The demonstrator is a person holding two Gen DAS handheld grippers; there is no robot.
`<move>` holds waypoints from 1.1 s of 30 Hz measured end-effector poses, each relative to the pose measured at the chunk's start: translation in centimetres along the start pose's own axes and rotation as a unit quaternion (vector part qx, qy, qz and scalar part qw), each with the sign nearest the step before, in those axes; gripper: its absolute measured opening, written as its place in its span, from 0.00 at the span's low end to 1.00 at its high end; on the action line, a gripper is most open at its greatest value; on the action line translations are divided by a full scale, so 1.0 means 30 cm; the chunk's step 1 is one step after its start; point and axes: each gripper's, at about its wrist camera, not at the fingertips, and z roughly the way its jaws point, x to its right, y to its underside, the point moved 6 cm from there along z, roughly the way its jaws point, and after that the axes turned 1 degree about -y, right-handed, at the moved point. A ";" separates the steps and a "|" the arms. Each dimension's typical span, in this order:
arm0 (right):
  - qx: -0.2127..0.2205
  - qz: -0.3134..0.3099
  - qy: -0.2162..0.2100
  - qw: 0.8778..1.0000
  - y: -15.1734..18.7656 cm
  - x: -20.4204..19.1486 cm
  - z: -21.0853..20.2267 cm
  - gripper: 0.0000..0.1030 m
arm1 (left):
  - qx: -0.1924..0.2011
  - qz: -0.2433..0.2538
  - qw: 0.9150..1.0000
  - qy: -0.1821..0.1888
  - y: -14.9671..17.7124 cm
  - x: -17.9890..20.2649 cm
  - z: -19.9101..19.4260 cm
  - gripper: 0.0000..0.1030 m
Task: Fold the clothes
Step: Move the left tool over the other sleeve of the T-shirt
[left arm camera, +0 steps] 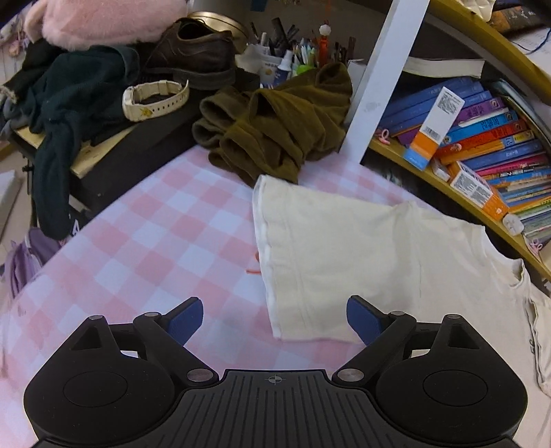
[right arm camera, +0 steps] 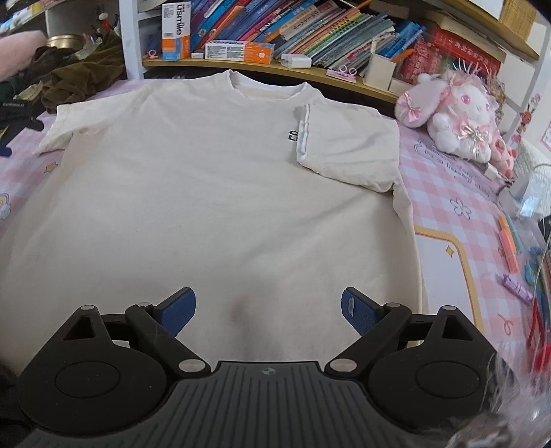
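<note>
A cream T-shirt [right arm camera: 206, 193] lies flat on the pink checked cloth [left arm camera: 144, 241], collar toward the bookshelf. Its right sleeve [right arm camera: 347, 148] is folded inward over the chest and covers part of a black print. The left sleeve [left arm camera: 327, 262] lies spread out in the left wrist view. My left gripper [left arm camera: 274, 318] is open, hovering just above that sleeve's hem corner, holding nothing. My right gripper [right arm camera: 268, 310] is open over the shirt's lower body, with nothing between its blue pads [right arm camera: 358, 315].
An olive-brown garment [left arm camera: 275, 127] is bunched beyond the sleeve, near a white post [left arm camera: 385, 75]. Dark clothes [left arm camera: 69, 103], a shoe [left arm camera: 193, 51] and a watch [left arm camera: 155, 100] crowd the far left. A curved bookshelf [right arm camera: 275, 31] runs behind. A plush toy [right arm camera: 458, 110] and pens [right arm camera: 509, 241] sit right.
</note>
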 end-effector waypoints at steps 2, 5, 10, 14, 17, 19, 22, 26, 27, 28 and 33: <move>0.000 -0.005 0.002 1.000 -0.004 0.000 0.002 0.89 | 0.003 -0.004 1.000 -0.002 -0.014 -0.008 0.013 0.89; 0.000 -0.010 0.004 1.000 -0.010 0.002 0.006 0.89 | 0.003 -0.020 1.000 -0.001 -0.030 -0.014 0.037 0.88; -0.004 -0.013 0.005 1.000 -0.010 0.005 0.011 0.89 | 0.007 -0.029 1.000 -0.006 -0.048 -0.012 0.063 0.86; -0.005 -0.014 0.006 1.000 -0.011 0.007 0.012 0.89 | 0.013 -0.028 1.000 -0.001 -0.055 -0.003 0.058 0.86; -0.004 -0.015 0.004 1.000 -0.012 0.005 0.015 0.89 | 0.016 -0.020 1.000 -0.002 -0.057 0.008 0.053 0.86; -0.003 -0.016 0.001 1.000 -0.012 0.002 0.017 0.89 | 0.020 -0.017 1.000 0.000 -0.060 0.013 0.043 0.85; -0.002 -0.019 -0.003 1.000 -0.013 -0.001 0.020 0.89 | 0.027 -0.017 0.999 0.006 -0.062 0.016 0.029 0.80; -0.005 -0.020 -0.008 1.000 -0.015 -0.004 0.028 0.89 | 0.029 -0.011 0.999 0.009 -0.055 0.018 0.026 0.70; -0.006 -0.021 -0.008 1.000 -0.016 -0.004 0.030 0.89 | 0.029 -0.009 0.999 0.011 -0.052 0.019 0.029 0.65; -0.007 -0.022 -0.009 1.000 -0.016 -0.005 0.032 0.89 | 0.027 -0.008 1.000 0.013 -0.047 0.021 0.033 0.62; -0.011 -0.026 -0.011 1.000 -0.019 -0.008 0.043 0.89 | 0.018 0.003 1.000 0.016 -0.026 0.039 0.071 0.46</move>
